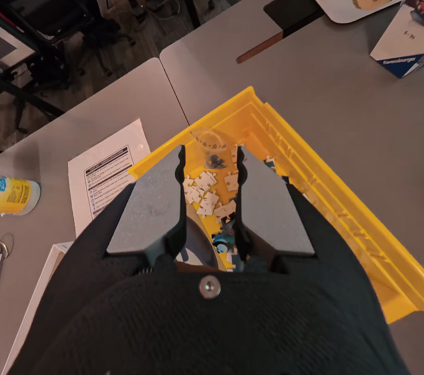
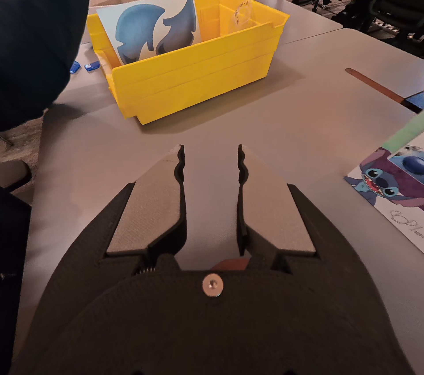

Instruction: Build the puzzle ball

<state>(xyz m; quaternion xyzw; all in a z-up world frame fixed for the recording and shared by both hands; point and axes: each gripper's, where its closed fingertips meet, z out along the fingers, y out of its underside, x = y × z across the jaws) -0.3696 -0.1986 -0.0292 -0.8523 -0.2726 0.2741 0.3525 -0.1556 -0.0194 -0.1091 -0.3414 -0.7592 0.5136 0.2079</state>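
A yellow bin (image 1: 309,171) holds several loose puzzle pieces (image 1: 206,192), mostly white side up, with some blue ones (image 1: 223,242) near me. A clear plastic bag (image 1: 210,141) lies at its far end. My left gripper (image 1: 210,153) is open and empty, hovering above the bin and looking down into it. In the right wrist view the bin (image 2: 195,79) stands on the grey table, with a card printed with blue ear shapes (image 2: 153,27) leaning inside. My right gripper (image 2: 210,150) is open and empty, low over the table in front of the bin.
A printed sheet (image 1: 103,169) and a yellow-labelled bottle (image 1: 16,194) lie left of the bin. The puzzle box (image 1: 401,43) stands at the right; its cartoon face shows in the right wrist view (image 2: 394,180). A person's dark sleeve (image 2: 34,31) hangs at left. Office chairs stand beyond the table. Some 30 cm of space lies between my two pairs of fingers.
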